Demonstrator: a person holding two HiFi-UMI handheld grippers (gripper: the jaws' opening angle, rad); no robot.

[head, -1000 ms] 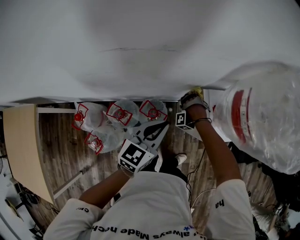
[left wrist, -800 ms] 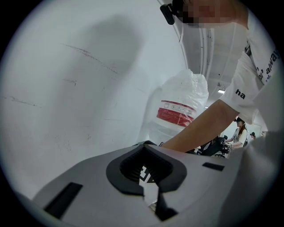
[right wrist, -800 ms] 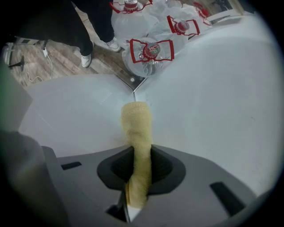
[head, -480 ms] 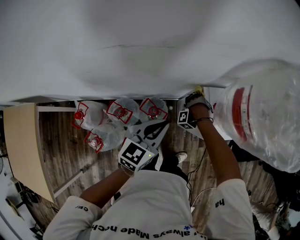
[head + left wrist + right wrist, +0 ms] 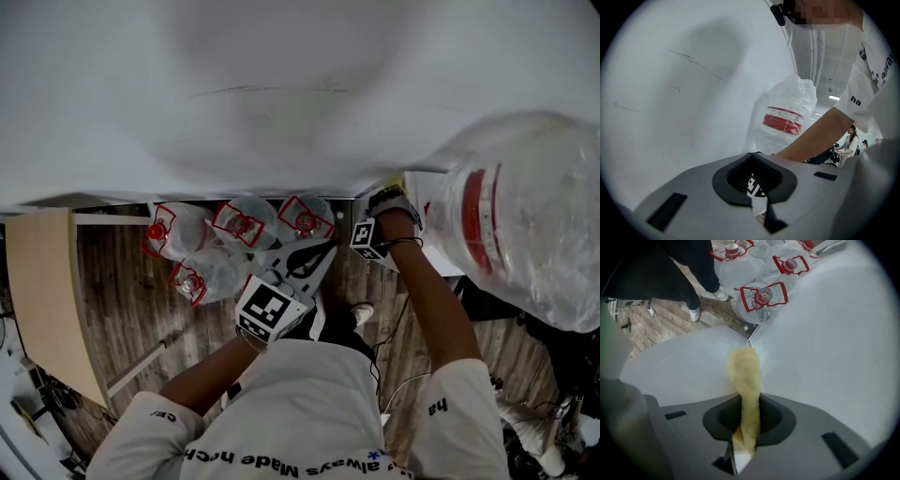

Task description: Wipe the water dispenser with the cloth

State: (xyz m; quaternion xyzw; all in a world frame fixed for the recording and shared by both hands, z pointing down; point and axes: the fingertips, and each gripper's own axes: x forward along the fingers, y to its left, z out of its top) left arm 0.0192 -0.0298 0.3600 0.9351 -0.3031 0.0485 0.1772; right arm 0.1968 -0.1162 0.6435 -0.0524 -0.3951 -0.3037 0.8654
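Note:
My right gripper [image 5: 392,193] is shut on a yellow cloth [image 5: 745,378], whose tip [image 5: 397,179] shows at the wall. It presses the cloth against the white side of the water dispenser [image 5: 679,357], close to the corner where that panel meets the wall [image 5: 834,324]. On the dispenser stands a large water bottle wrapped in plastic [image 5: 525,225], which the left gripper view also catches [image 5: 785,117]. My left gripper [image 5: 314,258] hangs lower and to the left, away from the dispenser. Its jaws are shut on nothing [image 5: 757,164].
Several sealed water bottles with red handles [image 5: 239,230] lie on the wooden floor by the wall, left of the dispenser. A pale wooden board [image 5: 47,300] stands further left. Cables trail over the floor near the person's feet [image 5: 361,317].
The right gripper with the cloth has shifted only slightly along the dispenser's edge. The left gripper has stayed where it was.

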